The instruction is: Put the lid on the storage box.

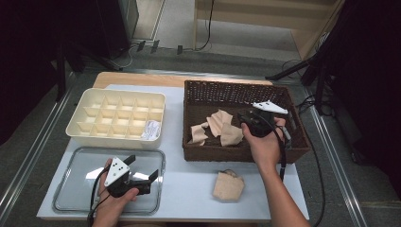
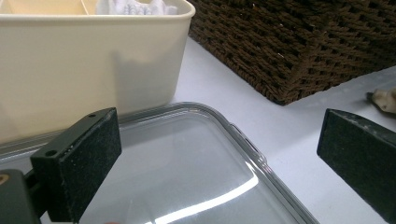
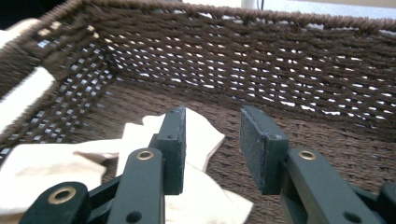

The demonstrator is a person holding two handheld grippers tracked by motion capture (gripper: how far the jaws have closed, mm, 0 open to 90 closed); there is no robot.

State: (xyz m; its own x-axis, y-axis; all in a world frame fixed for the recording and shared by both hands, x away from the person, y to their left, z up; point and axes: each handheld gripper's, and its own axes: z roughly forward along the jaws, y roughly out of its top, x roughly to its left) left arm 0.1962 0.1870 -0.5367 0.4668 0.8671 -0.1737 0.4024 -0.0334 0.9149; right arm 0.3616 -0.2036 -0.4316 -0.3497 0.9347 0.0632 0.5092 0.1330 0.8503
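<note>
High view: a person's right gripper (image 1: pixel 247 118) reaches into the brown wicker basket (image 1: pixel 293 142) at the desk's right edge, jaws partly parted with nothing between them, just above the beige cloth pieces (image 1: pixel 220 125) on the basket floor. Another cloth bundle (image 1: pixel 228 186) lies near the desk's front edge. Left gripper (image 1: pixel 142 168), jaws released wide, hovers over the clear tray (image 1: pixel 64 198) at the front-left corner.

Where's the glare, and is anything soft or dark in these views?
High view: bright reflections on the clear tray, and the room's edges fall to black. Left gripper view: a glare streak across the tray, with the near tongs slightly soft. Right gripper view: light pokes through the basket weave, and the beige cloths look washed out.
</note>
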